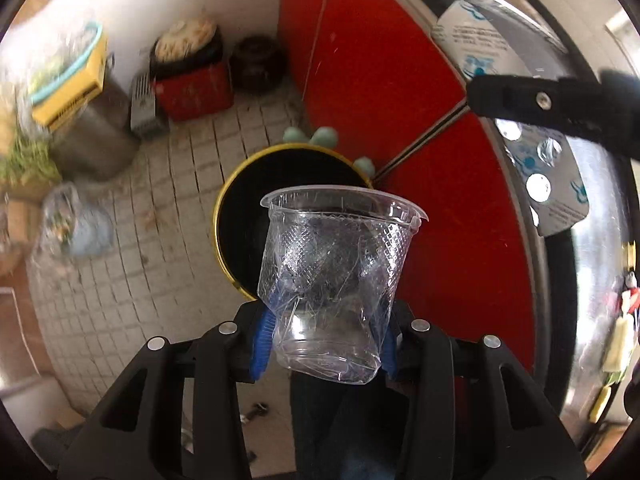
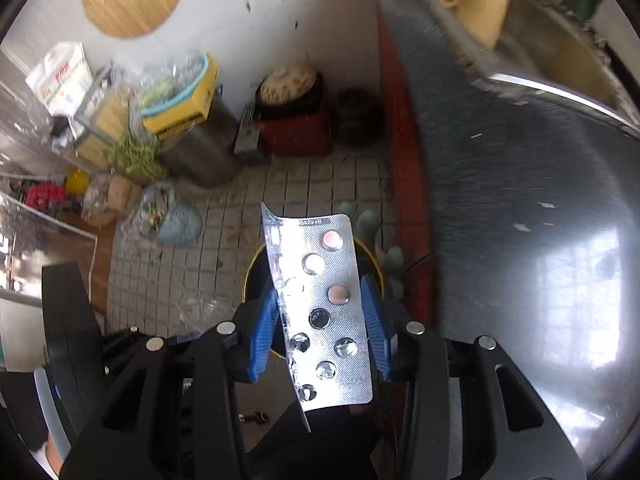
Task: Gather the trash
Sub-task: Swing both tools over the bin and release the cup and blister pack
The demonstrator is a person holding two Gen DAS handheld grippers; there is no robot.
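Cup first: our left gripper [image 1: 326, 344] has its blue pads pressed on the lower body of a clear plastic cup [image 1: 340, 276], jaws roughly half closed, the thin wall dented and creased between them. Mouth of the cup points away from us, tilted a little to one side. Our right gripper [image 2: 320, 320] pinches a pill blister sheet [image 2: 324, 308] by its long edges, also about half closed; the sheet bows and one edge curls up. A few pockets look unpopped.

Just beyond both sets of fingers, below on the tiled floor [image 1: 120, 248], sits a yellow-rimmed bin [image 1: 224, 216] with a black inside, hard against the red cabinet front [image 1: 360, 80]. The cup's rim overlaps the opening in the left view.

Risks as we judge them:
- Cup may spring sideways on release, hit the rim and bounce onto the tiles.
- Blister sheet is light and flat; it may flutter wide, or slip early since the pads catch only its edges.
- Both grippers crowd one opening, and may knock together.

Farther off, a red crate [image 1: 194, 92] and a steel pot [image 1: 94, 136] stand by the wall, well apart.
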